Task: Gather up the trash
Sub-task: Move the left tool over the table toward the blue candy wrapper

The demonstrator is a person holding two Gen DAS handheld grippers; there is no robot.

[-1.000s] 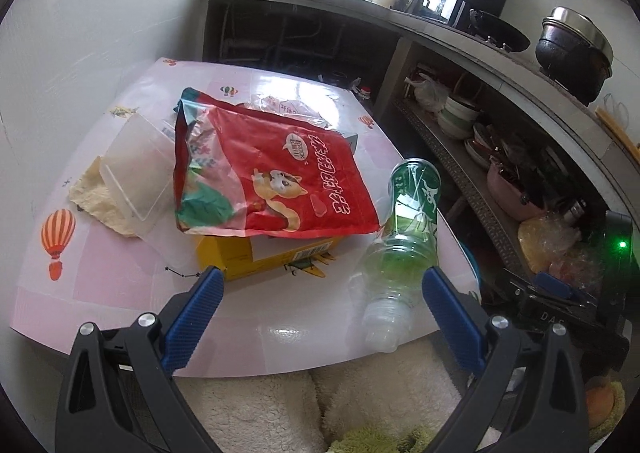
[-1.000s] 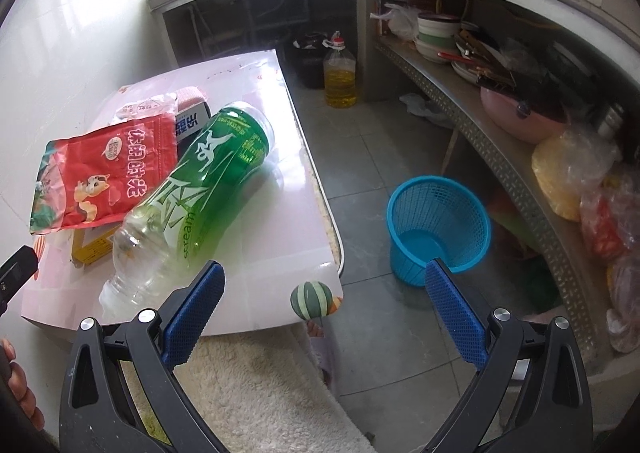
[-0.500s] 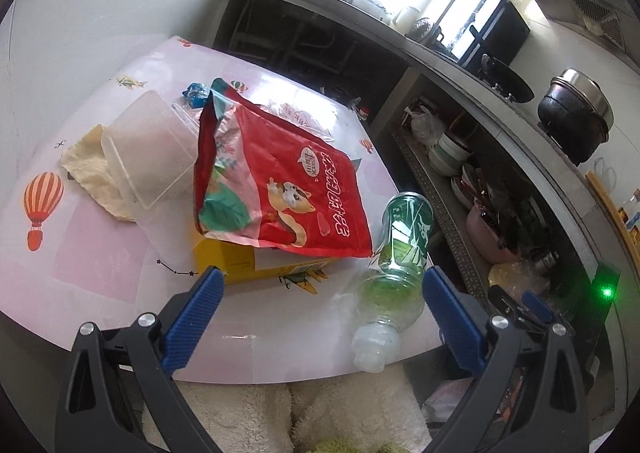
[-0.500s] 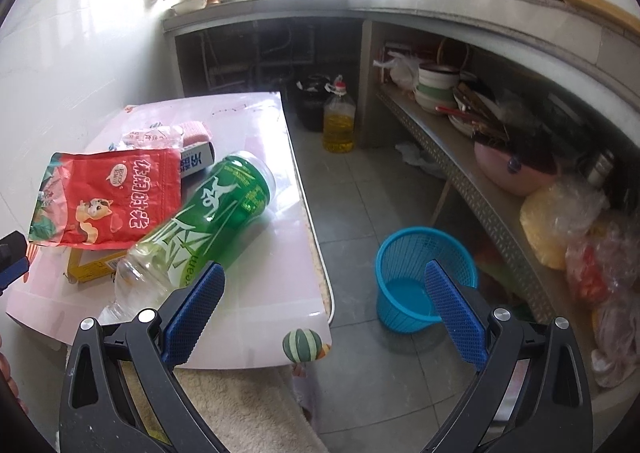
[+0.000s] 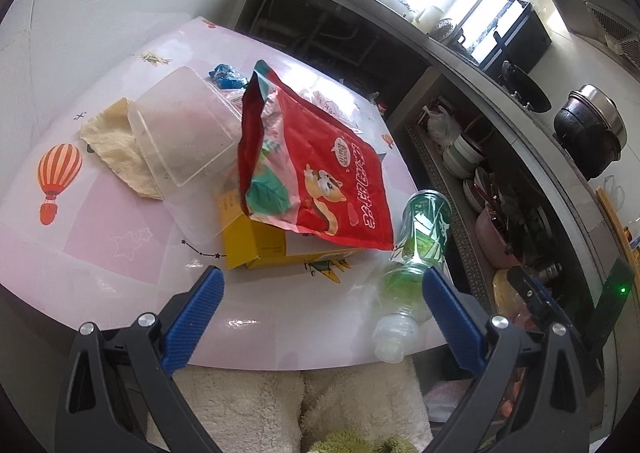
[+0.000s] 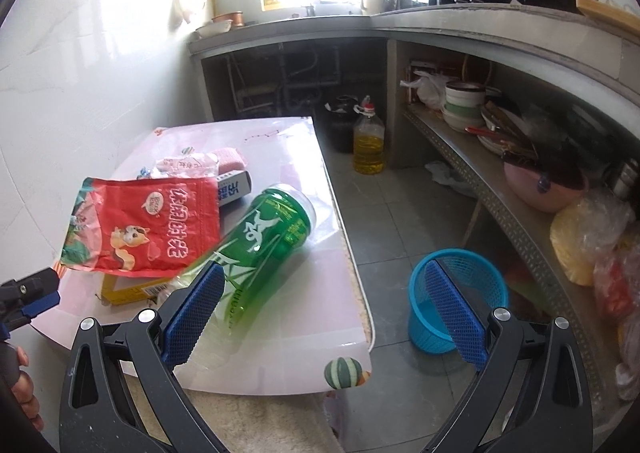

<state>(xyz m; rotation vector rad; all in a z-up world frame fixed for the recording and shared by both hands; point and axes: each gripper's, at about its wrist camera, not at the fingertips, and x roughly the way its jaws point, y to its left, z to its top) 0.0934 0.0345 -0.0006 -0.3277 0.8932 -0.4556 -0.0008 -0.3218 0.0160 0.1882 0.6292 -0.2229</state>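
Note:
A red snack bag (image 5: pixel 320 169) lies on a yellow box (image 5: pixel 264 245) on the pink table (image 5: pixel 120 237); it also shows in the right wrist view (image 6: pixel 140 229). A green plastic bottle (image 5: pixel 416 245) lies on its side near the table's right edge, also in the right wrist view (image 6: pixel 264 245). A clear plastic container (image 5: pixel 184 133) rests on a beige cloth (image 5: pixel 116 145). A blue trash basket (image 6: pixel 456 301) stands on the floor. My left gripper (image 5: pixel 320 293) is open and empty above the near table edge. My right gripper (image 6: pixel 324 293) is open and empty, above the table's right edge.
A small blue wrapper (image 5: pixel 226 77) and clear wrappers (image 6: pixel 188 165) lie at the table's far side, with a small white box (image 6: pixel 234 187). An oil bottle (image 6: pixel 368 145) stands on the floor. Shelves with bowls (image 6: pixel 464 101) run along the right. A fluffy cushion (image 5: pixel 248 405) lies below the table's near edge.
Both grippers have risen and pulled back, so the table sits lower and farther in both views. The objects have not moved. Both grippers stay open.

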